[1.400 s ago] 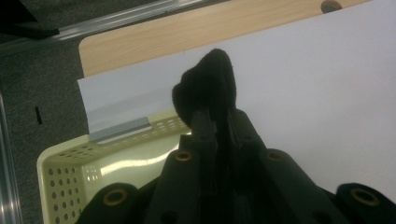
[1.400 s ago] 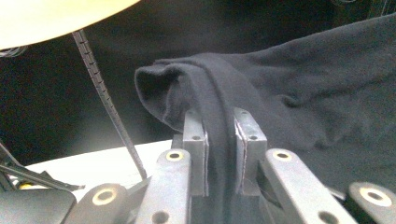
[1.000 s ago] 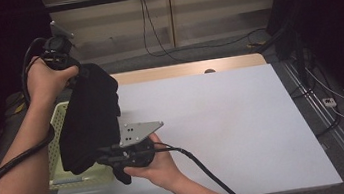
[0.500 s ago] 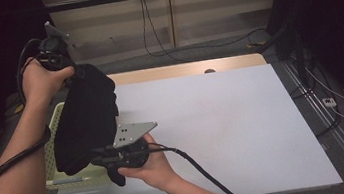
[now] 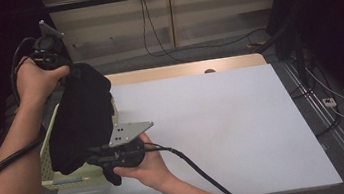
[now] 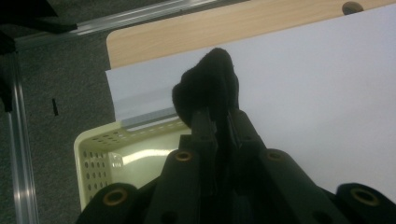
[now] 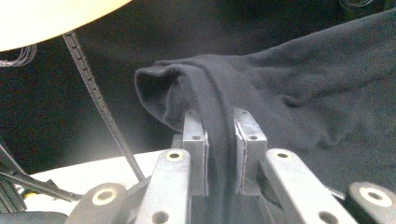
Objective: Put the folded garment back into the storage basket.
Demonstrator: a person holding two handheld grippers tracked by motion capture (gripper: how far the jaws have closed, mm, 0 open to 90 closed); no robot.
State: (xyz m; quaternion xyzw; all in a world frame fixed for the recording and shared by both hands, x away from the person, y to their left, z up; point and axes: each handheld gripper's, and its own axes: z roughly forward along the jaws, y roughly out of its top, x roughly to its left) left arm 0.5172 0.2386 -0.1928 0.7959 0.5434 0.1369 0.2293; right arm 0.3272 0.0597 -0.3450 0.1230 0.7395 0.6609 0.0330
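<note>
A black cloth garment (image 5: pixel 82 121) hangs stretched between my two grippers over a pale yellow perforated basket (image 5: pixel 46 156) at the table's left edge. My left gripper (image 5: pixel 68 73) is raised at the upper left and is shut on the garment's top edge, where a bunch of black cloth (image 6: pixel 208 86) sticks out past the jaws. My right gripper (image 5: pixel 95 160) sits low, near the front of the basket, shut on a fold of the garment (image 7: pixel 205 93) near its lower edge. A grey three-cornered plate (image 5: pixel 129 131) tops the right gripper.
A white sheet (image 5: pixel 214 126) covers most of the wooden table (image 5: pixel 181 70). Cables (image 5: pixel 194 167) trail from both grippers. Dark floor and a metal rail (image 6: pixel 18 154) lie left of the basket; more cables (image 5: pixel 332 101) run along the right side.
The left hand has drawn the garment's top slightly further up and left. The right gripper has barely shifted at the basket's front.
</note>
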